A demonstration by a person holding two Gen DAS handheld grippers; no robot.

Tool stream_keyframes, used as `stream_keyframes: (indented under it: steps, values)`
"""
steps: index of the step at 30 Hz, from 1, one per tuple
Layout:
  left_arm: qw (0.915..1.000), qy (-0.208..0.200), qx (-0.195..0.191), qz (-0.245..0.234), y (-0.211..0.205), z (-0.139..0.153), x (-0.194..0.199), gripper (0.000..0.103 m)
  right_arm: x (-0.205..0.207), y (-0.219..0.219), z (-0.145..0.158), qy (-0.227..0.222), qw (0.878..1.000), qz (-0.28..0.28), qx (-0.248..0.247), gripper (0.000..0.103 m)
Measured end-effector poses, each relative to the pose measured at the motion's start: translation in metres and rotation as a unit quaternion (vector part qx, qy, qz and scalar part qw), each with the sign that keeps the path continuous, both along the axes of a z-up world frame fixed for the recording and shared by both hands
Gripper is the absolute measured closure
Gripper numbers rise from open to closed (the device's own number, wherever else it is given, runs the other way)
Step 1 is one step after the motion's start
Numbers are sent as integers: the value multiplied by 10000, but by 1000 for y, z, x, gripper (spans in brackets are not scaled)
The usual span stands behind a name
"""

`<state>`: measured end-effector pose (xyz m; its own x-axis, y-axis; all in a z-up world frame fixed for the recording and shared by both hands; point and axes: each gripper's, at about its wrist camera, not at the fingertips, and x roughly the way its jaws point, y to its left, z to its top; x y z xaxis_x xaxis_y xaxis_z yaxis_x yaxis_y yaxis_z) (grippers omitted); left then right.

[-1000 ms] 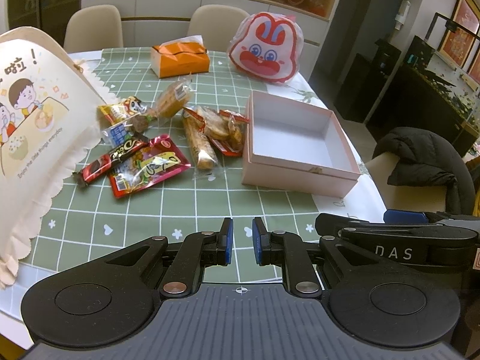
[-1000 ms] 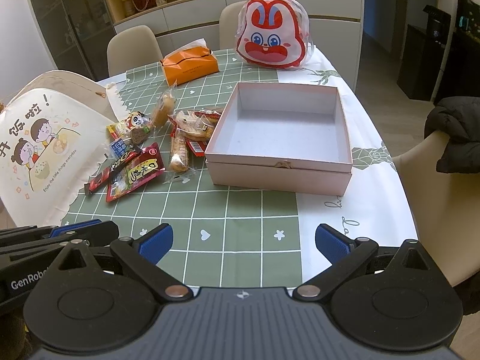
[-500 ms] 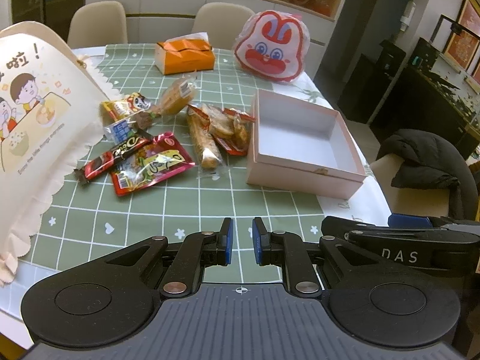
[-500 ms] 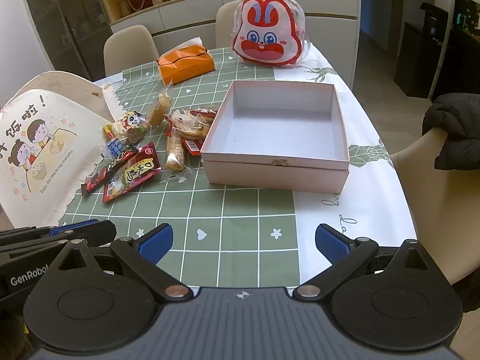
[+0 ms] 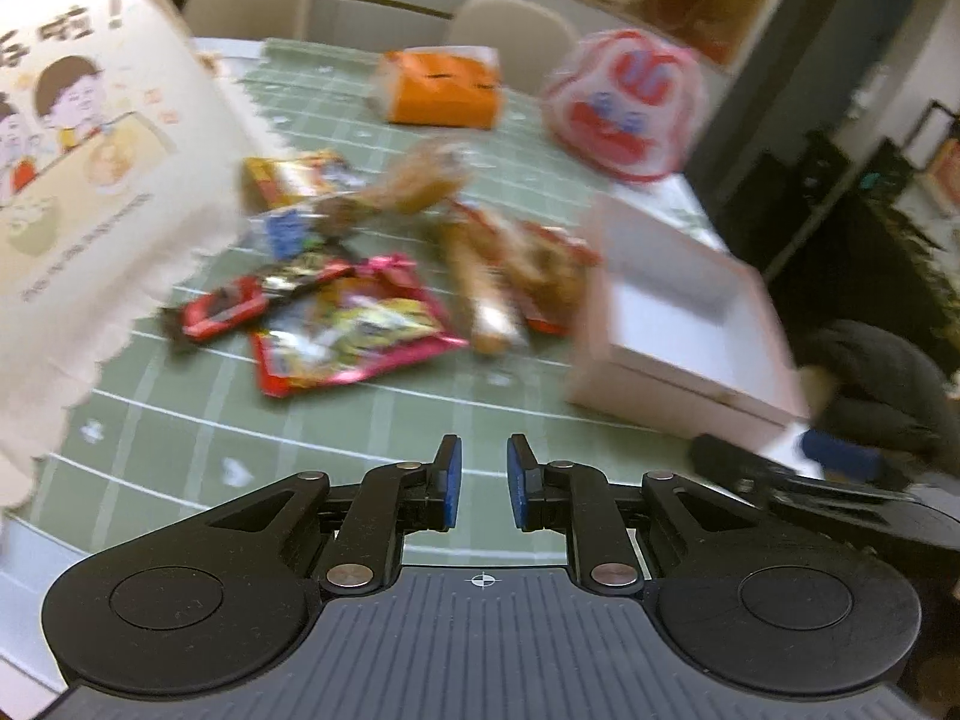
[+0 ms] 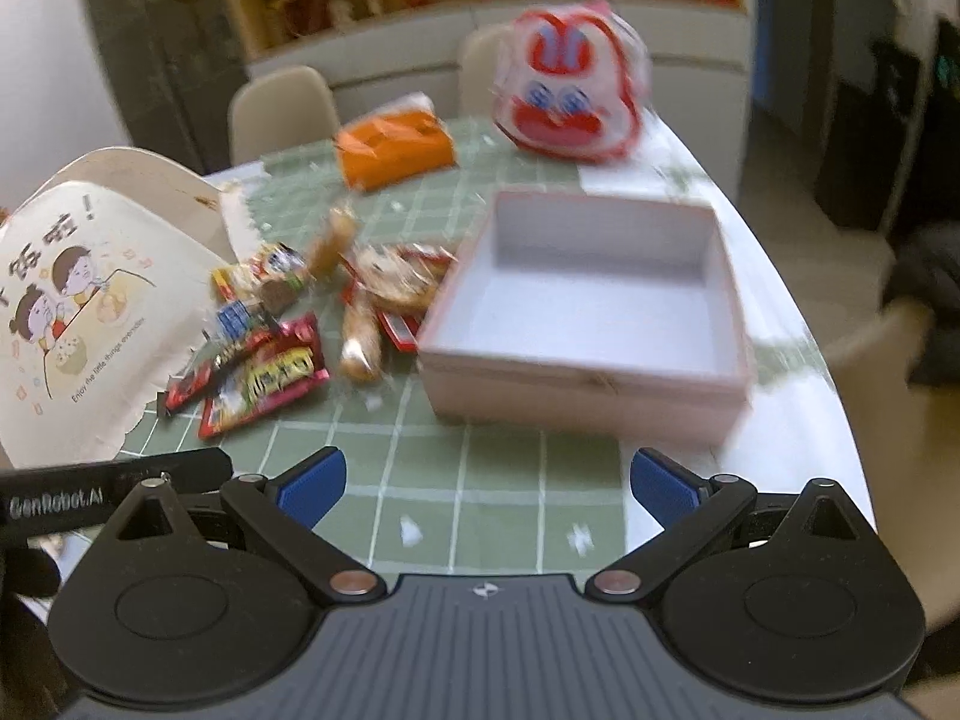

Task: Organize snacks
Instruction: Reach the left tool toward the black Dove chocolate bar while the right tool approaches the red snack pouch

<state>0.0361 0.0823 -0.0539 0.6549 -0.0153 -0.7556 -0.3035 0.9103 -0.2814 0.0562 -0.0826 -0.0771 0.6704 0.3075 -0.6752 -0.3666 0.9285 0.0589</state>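
Note:
Several wrapped snacks lie in a loose pile on the green checked tablecloth: a red packet, a dark chocolate bar and long biscuit packs. The pile also shows in the right wrist view. An empty pink box stands right of them, seen too in the left wrist view. My left gripper is nearly shut and empty, hovering near the table's front edge. My right gripper is wide open and empty, in front of the box. Both views are blurred.
A cream cartoon-printed bag stands at the left. An orange tissue box and a red rabbit bag sit at the far side. Chairs ring the table; a dark coat lies on one at right.
Both grippers have moved forward toward the snacks and box, which look larger now. The jaws have not changed.

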Motion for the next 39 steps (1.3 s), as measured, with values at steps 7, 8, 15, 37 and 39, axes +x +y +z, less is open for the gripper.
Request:
stream_keyframes:
  steps: [7, 8, 15, 37, 39]
  values:
    - [9989, -403, 57, -231, 80, -14, 43, 84, 31, 53, -30, 223, 9985, 462, -205, 4]
    - [9989, -358, 273, -152, 93, -17, 54, 84, 36, 61, -33, 344, 9978, 557, -139, 8]
    - [9983, -54, 588, 0, 153, -43, 94, 84, 46, 109, -42, 567, 9906, 1248, 51, 20]
    - [9936, 531, 57, -998, 112, -57, 60, 79, 70, 85, -76, 1442, 9817, 1018, 709, 29]
    - [9951, 613, 77, -769, 114, -55, 59, 79, 72, 90, -77, 1375, 9829, 987, 721, 29]
